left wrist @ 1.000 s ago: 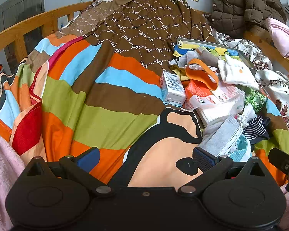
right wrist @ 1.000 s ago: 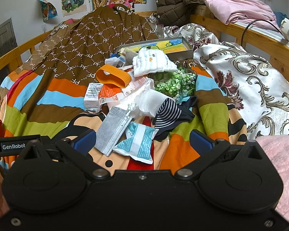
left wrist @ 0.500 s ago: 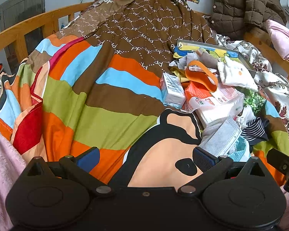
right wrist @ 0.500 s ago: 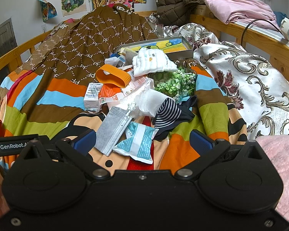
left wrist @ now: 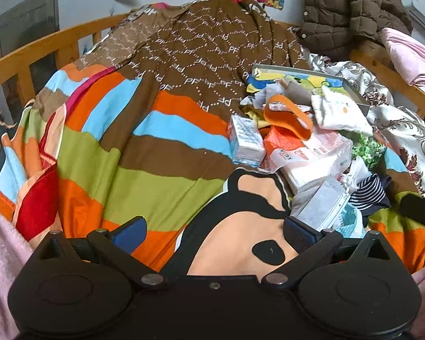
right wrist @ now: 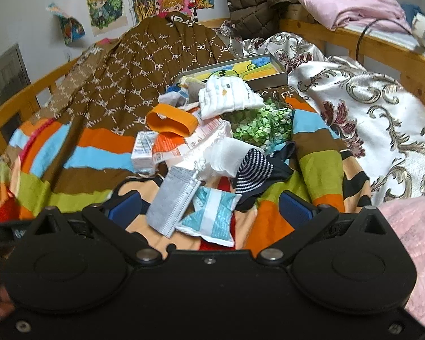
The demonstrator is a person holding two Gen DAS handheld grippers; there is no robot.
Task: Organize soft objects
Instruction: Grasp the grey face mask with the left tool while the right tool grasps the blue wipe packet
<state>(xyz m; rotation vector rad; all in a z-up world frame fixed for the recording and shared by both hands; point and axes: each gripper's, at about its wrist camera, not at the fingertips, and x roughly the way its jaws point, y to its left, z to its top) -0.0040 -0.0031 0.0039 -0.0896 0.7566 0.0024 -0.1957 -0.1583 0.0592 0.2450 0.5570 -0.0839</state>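
Note:
A heap of soft things lies on the striped bedspread (left wrist: 121, 153). It holds a grey face mask (right wrist: 172, 198), a blue-white packet (right wrist: 212, 215), a striped navy sock (right wrist: 255, 170), an orange band (right wrist: 172, 120), a white quilted cloth (right wrist: 226, 97) and a white tissue pack (left wrist: 311, 158). My right gripper (right wrist: 209, 208) is open and empty, its jaws either side of the mask and packet, just short of them. My left gripper (left wrist: 215, 229) is open and empty, low over the bedspread, left of the heap.
A grey tray with a colourful picture (right wrist: 266, 69) stands behind the heap. A small carton (left wrist: 245, 141) and green leafy sprigs (right wrist: 257, 124) lie in it. A brown patterned cloth (left wrist: 201, 45), a white floral quilt (right wrist: 376, 119), pink blankets and wooden bed rails (left wrist: 36, 53) surround it.
My right gripper has moved forward and tipped, so the heap sits closer and the view is slightly blurred. My left gripper has barely moved. Both stay open.

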